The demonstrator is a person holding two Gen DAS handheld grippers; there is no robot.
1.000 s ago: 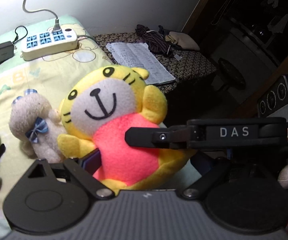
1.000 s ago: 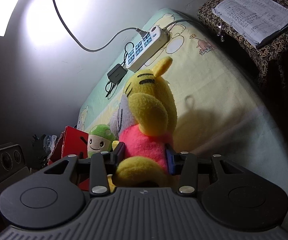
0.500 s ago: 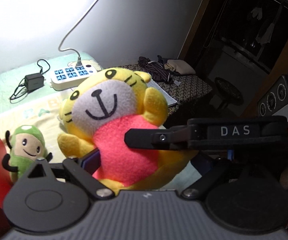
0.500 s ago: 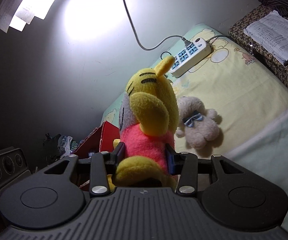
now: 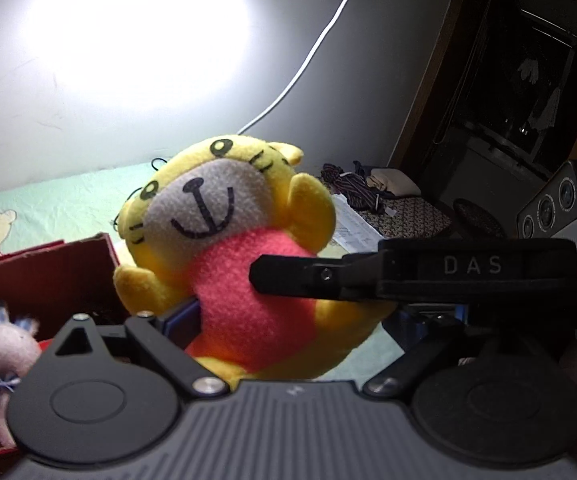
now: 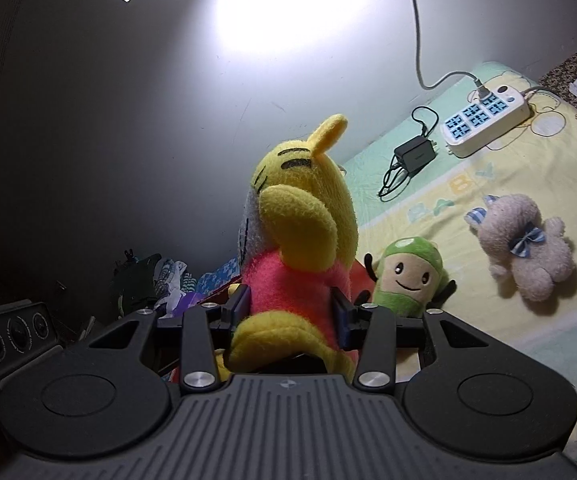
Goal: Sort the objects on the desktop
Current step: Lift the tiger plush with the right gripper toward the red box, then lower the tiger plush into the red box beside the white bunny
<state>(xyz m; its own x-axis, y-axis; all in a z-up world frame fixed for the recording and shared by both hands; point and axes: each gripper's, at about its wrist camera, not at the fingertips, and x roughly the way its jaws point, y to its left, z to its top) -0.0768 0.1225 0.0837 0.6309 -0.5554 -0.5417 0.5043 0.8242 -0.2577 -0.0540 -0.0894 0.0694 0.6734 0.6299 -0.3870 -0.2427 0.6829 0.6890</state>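
Over the red box [image 5: 44,276] at the left, the yellow tiger plush [image 5: 244,248] hung upright, head up, facing the left gripper [image 5: 288,320]. Both the left and the right gripper [image 6: 292,312] had their fingers clamped on its pink belly. Carrying step, I'd say; next, lower and release.

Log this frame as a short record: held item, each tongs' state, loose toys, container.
held item: yellow tiger plush
right tongs: shut on the plush's pink torso
left tongs: one pad touches the plush; far finger hidden, state unclear
loose toys: green plush and beige plush with blue bow, both on the sheet
container: red box, small bunny plush in it
other: power strip, charger
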